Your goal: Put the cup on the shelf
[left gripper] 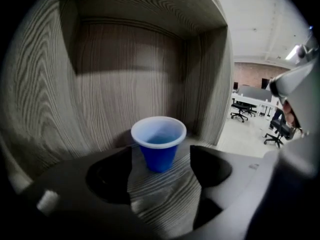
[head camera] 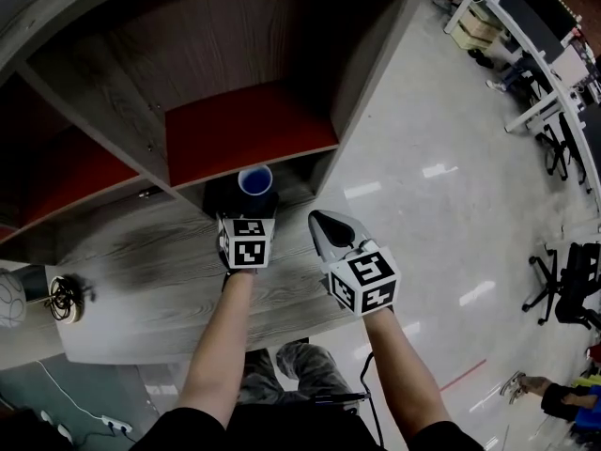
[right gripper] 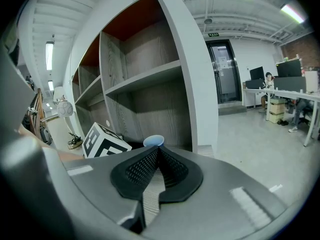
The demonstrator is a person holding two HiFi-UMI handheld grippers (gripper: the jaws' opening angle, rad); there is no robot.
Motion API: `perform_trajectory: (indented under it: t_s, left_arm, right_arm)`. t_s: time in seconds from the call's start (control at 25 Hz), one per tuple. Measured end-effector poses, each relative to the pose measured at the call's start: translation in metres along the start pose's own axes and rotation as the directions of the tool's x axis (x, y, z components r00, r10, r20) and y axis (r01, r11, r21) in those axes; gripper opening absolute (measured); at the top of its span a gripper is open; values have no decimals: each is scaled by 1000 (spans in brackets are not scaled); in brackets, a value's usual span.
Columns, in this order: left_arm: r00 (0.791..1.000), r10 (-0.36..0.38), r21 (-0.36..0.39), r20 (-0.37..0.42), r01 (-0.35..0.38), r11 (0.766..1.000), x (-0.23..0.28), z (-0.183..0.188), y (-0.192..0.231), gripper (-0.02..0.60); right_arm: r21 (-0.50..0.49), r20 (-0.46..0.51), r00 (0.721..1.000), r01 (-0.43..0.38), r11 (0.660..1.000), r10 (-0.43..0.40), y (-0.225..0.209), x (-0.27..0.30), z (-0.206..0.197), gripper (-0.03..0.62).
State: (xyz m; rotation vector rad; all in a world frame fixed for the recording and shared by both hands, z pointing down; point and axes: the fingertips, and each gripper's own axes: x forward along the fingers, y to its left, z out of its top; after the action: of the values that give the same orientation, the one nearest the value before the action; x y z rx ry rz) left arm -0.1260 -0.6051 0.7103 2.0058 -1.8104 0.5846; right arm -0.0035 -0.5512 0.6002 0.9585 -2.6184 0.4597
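Cup upright on the shelf, left gripper jaws wide and off it, so pull straight back without clipping the rim; right gripper idle, pinched together.

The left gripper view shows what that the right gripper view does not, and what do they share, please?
Left only: the left gripper open, jaws flanking the upright blue cup without touching, inside one wooden compartment. Right only: the right gripper shut and empty, the left gripper's marker cube, several shelf levels. Both: the cup, the shelf, office furniture beyond.
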Motion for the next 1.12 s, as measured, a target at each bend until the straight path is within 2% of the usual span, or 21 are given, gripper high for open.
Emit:
perform_trajectory:
  t_s: [0.24, 0.36, 0.52, 0.8, 0.96, 1.12]
  left_arm:
    - [997, -42, 29, 69, 41, 999, -50, 18, 0, 335]
    - [988, -97, 77, 121, 88, 993, -86, 34, -4, 265]
    - [960, -197, 125, 197, 175, 977, -136, 59, -20, 189]
    - [918, -310, 144, 248, 281, 949, -195, 80, -47, 23]
    - [894, -368, 160, 256, 337, 928, -221, 79, -63, 0]
    - [874, -414, 142, 253, 390, 910, -236, 72, -76, 0]
  right_arm:
    - [-31, -2, 1000, -8, 999, 8, 9, -20, 17, 12]
    - [-51, 16, 998, -62, 997, 63, 24, -37, 28, 12]
    - [-82, 26, 994, -105, 991, 108, 38, -64, 37, 12]
    - [-134, 65, 995, -67, 989, 76, 40, -114, 59, 12]
    - [-94, 119, 992, -37, 995, 48, 40, -145, 59, 12]
    - [-61, 113, 993, -3, 998, 10, 38, -156, 47, 12]
